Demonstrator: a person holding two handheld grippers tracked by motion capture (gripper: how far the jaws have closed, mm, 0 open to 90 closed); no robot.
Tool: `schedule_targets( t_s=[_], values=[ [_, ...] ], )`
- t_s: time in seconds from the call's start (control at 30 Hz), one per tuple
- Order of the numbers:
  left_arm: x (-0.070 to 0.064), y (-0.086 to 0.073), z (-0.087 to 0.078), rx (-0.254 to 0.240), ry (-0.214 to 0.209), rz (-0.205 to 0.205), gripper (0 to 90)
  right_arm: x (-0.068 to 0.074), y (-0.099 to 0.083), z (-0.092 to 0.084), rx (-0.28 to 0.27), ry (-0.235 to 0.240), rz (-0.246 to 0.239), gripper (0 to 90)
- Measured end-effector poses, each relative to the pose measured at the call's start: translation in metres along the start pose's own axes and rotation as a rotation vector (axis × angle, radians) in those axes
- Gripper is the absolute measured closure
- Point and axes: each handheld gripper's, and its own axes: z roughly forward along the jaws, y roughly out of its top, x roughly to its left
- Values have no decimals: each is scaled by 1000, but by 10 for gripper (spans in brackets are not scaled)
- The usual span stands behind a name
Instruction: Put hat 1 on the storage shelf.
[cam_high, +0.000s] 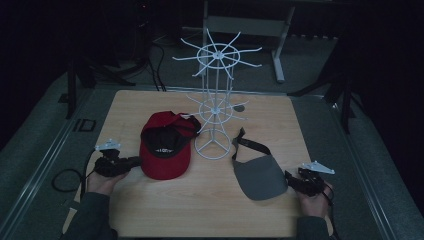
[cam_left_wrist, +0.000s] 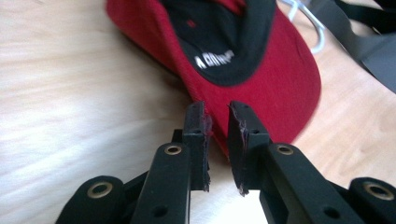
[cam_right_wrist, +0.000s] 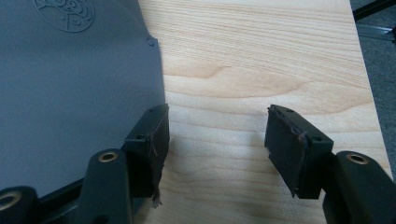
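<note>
My left gripper (cam_left_wrist: 217, 122) has its jaws narrowly parted at the red cap's (cam_high: 165, 146) brim edge, pads not pressing. The cap lies upturned just right of it, brim toward me, long axis fore-aft. My right gripper (cam_right_wrist: 217, 140) gapes beside the grey visor (cam_high: 259, 176).

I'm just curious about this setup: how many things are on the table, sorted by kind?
Caps: 1, red cap
Visors: 1, grey visor
Racks: 1, white wire rack
Grippers: 2, left gripper at the cap's brim and right gripper beside the visor
Total: 5
</note>
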Motion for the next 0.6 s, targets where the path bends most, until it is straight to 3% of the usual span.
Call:
schedule_targets(
  t_s=[0.17, 0.37, 0.5, 0.6],
  values=[
    [-10, 4, 21, 92, -66, 26, 706, 0, 0, 0, 0, 0, 0, 399],
    [-12, 12, 35, 88, -123, -11, 624, 0, 0, 0, 1, 2, -1, 395],
    [-10, 13, 39, 75, -127, -44, 585, 0, 0, 0, 1, 3, -2, 392],
    [-9, 12, 39, 75, -105, -57, 547, 0, 0, 0, 1, 4, -2, 392]
  ],
)
